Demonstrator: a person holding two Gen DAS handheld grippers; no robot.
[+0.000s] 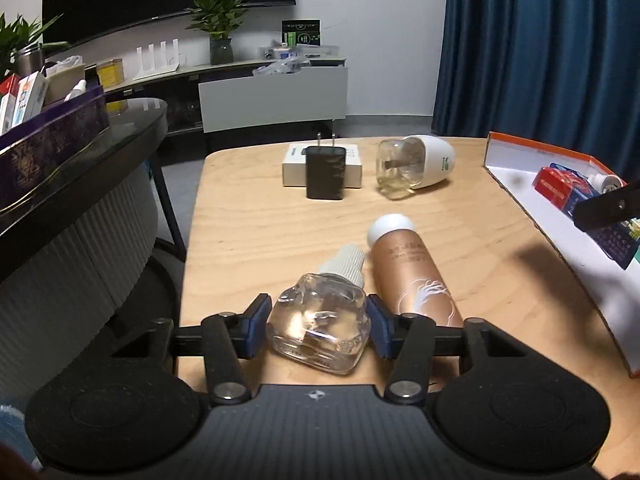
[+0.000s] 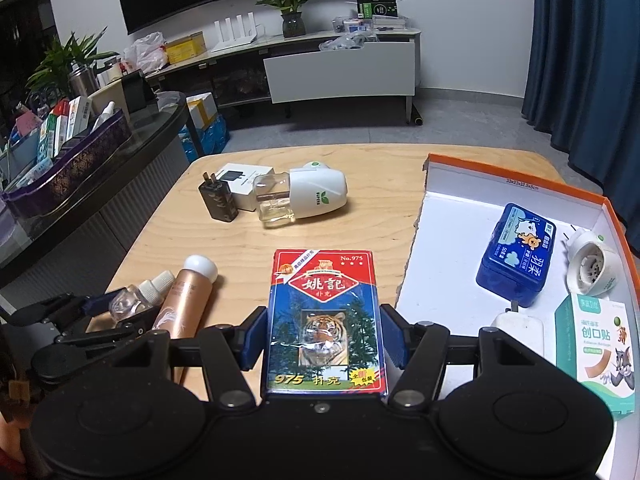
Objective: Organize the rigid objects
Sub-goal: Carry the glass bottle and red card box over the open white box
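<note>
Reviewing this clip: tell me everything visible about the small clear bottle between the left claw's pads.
The small clear glass-like bottle with a ribbed white cap holds clear liquid and lies on its side on the light wooden table, cap pointing away. The left claw brackets its lumpy body, blue pads at both sides. The rose-gold bottle lies alongside.

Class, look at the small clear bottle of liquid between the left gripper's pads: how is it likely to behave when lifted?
The clear bottle looks glassy with lumpy, curved sides, so the left gripper may find it slippery and it could twist. Being nearly full of liquid, it is probably heavy for its size. Lying beside the rose-gold bottle, it may nudge that one into rolling.
</note>
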